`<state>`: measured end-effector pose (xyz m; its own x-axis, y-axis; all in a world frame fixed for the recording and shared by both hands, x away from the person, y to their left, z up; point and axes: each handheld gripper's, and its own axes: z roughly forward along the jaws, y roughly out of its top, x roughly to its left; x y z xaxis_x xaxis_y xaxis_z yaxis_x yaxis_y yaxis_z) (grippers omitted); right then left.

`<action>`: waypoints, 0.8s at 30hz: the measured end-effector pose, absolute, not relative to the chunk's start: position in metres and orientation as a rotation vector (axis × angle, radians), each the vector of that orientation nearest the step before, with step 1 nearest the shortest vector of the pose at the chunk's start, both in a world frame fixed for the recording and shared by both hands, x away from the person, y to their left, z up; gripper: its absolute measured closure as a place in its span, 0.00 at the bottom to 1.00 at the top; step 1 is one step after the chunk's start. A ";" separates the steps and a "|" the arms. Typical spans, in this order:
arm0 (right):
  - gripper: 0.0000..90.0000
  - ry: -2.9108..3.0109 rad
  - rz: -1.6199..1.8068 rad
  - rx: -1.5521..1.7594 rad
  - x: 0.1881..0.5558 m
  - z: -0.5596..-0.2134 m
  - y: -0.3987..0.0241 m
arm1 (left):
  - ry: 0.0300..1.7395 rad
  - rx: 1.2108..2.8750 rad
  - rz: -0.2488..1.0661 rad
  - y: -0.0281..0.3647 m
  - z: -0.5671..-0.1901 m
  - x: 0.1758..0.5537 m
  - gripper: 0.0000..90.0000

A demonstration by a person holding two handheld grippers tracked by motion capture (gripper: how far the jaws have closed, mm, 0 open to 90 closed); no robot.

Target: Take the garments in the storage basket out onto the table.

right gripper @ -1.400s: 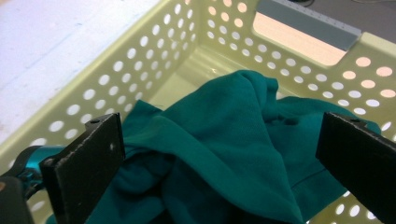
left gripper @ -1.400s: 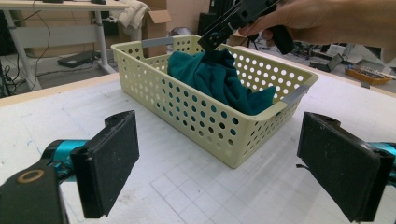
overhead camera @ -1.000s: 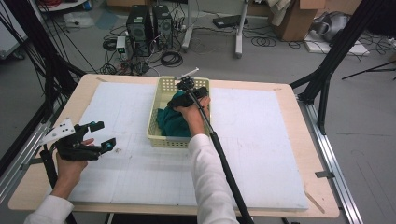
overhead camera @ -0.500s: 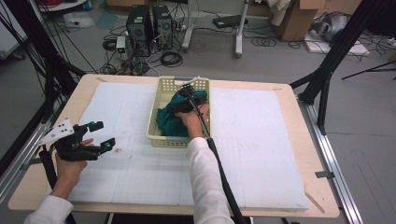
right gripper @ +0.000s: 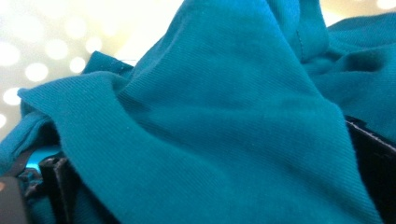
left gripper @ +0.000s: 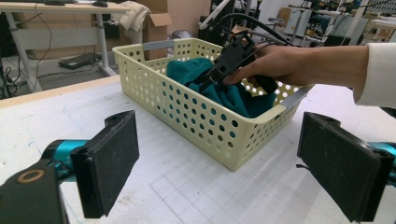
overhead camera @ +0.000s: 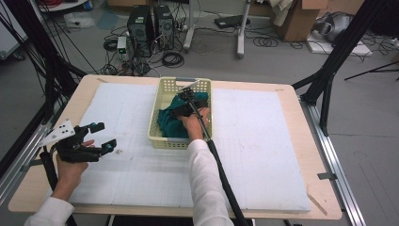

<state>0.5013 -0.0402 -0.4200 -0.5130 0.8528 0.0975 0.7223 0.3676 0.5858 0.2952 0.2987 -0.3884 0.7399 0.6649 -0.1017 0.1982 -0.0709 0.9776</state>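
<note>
A pale yellow perforated basket (overhead camera: 180, 142) sits mid-table and holds a crumpled teal cloth (overhead camera: 167, 123). My right gripper (overhead camera: 185, 106) is lowered inside the basket and pressed into the cloth. In the right gripper view the teal cloth (right gripper: 224, 102) bulges between the two widely parted jaws, so the right gripper (right gripper: 210, 154) is open. My left gripper (overhead camera: 104, 136) hovers over the table's left side, open and empty. Across the left gripper (left gripper: 224, 158), its own view looks at the basket (left gripper: 196, 116), the cloth (left gripper: 191, 70) and the right gripper (left gripper: 226, 63).
A white gridded mat (overhead camera: 263, 141) covers the wooden table (overhead camera: 324, 207). A thick black cable (overhead camera: 221, 174) trails from the right gripper along the sleeve. Black frame legs (overhead camera: 329, 70) stand at the table's corners. Computers and cables lie on the floor behind.
The right gripper has drawn back from the basket's far end and sunk lower into the teal cloth. The left gripper has stayed nearly still.
</note>
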 end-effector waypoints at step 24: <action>0.40 2.494 0.894 1.394 0.499 -0.418 -0.037 | 0.703 1.632 0.441 0.298 -0.388 0.295 0.15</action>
<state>0.4994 -0.0369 -0.4179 -0.5574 0.8159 0.1537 0.7278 0.3911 0.5634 0.2948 0.2976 -0.3880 0.7416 0.6632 -0.1010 0.1975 -0.0720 0.9777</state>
